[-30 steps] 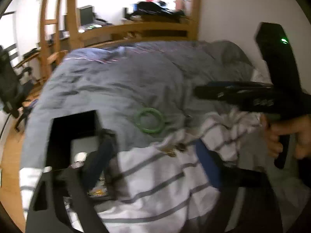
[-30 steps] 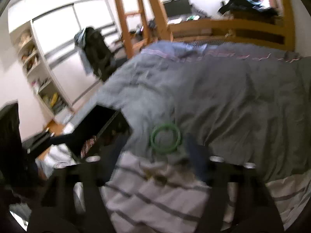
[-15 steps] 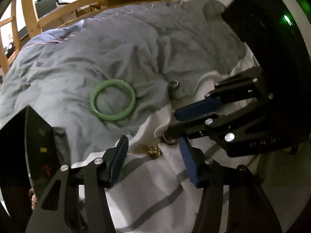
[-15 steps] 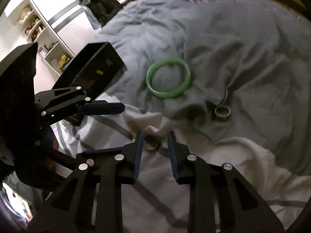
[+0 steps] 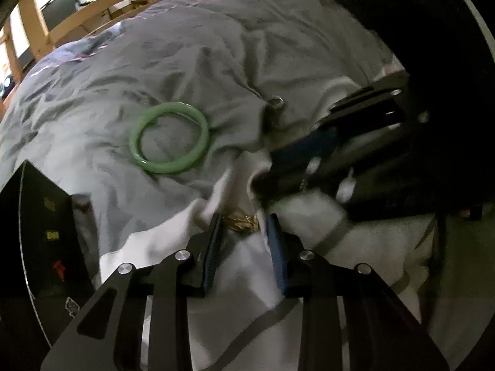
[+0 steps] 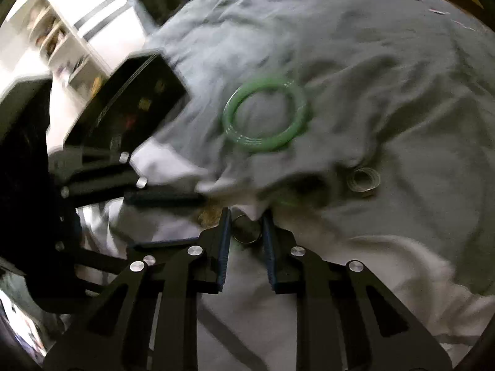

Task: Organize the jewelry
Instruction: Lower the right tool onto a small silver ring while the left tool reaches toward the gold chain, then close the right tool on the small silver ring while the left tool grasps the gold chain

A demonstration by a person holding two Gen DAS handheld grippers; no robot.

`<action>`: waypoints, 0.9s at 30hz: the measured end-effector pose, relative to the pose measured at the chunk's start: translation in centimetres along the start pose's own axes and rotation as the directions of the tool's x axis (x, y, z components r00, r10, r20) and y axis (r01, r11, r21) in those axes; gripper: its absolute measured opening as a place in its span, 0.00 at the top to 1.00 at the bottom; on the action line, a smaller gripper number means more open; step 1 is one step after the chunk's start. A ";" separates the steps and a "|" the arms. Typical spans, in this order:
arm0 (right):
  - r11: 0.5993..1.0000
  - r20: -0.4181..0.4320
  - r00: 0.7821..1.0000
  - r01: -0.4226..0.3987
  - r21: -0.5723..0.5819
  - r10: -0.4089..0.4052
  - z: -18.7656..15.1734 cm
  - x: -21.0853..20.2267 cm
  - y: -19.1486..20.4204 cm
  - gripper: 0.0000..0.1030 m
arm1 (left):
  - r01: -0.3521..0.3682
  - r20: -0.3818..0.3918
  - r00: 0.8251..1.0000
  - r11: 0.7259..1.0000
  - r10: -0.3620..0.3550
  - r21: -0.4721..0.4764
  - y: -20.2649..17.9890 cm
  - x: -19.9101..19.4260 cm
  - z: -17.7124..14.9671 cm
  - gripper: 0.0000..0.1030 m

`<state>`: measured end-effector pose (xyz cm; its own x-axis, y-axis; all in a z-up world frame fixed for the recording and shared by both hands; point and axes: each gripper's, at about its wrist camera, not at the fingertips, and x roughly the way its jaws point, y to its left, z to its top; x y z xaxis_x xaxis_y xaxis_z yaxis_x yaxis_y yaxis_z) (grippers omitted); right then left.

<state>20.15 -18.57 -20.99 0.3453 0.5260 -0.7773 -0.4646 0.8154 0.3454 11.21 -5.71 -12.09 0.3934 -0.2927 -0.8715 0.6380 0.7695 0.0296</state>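
Observation:
A green bangle (image 5: 168, 137) (image 6: 266, 119) lies on the grey duvet. My left gripper (image 5: 243, 222) is open with its fingertips on either side of a gold jewelry piece (image 5: 241, 220) on the white striped cloth. My right gripper (image 6: 246, 221) is open around a silver ring (image 6: 246, 230) on the same cloth; it also shows in the left wrist view (image 5: 263, 182). A second silver ring (image 5: 276, 102) (image 6: 363, 180) lies on the duvet to the right of the bangle. The gold piece shows blurred in the right wrist view (image 6: 210, 213).
A black jewelry box (image 5: 43, 232) (image 6: 130, 108) stands open at the left of the cloth. A wooden bed frame (image 5: 92, 21) runs behind the duvet. White shelves (image 6: 62, 46) stand at the far left.
Both grippers have dropped toward the cloth. The left one has narrowed around the gold piece. The right one has moved onto the silver ring beside it.

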 end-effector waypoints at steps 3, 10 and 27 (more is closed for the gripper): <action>0.998 0.067 0.997 -0.026 0.065 0.022 0.4 -1.6 -1.2 0.80 | -0.005 0.010 1.000 0.999 0.006 -0.043 0.7 0.2 0.2 0.74; 0.997 0.073 0.997 -0.030 0.076 0.024 0.2 -1.4 -1.1 0.80 | -0.007 0.015 1.000 0.999 0.008 -0.038 0.5 0.2 0.1 0.84; 0.993 0.096 0.995 -0.046 0.105 0.035 0.0 -2.1 -1.8 0.80 | -0.148 0.084 0.985 0.989 0.150 -0.021 -0.1 0.0 0.4 0.65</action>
<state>20.29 -21.09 -19.99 0.4055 0.5753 -0.7104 -0.3913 0.8116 0.4339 11.38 -5.98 -11.87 0.5386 -0.2209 -0.8131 0.5585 0.8161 0.1483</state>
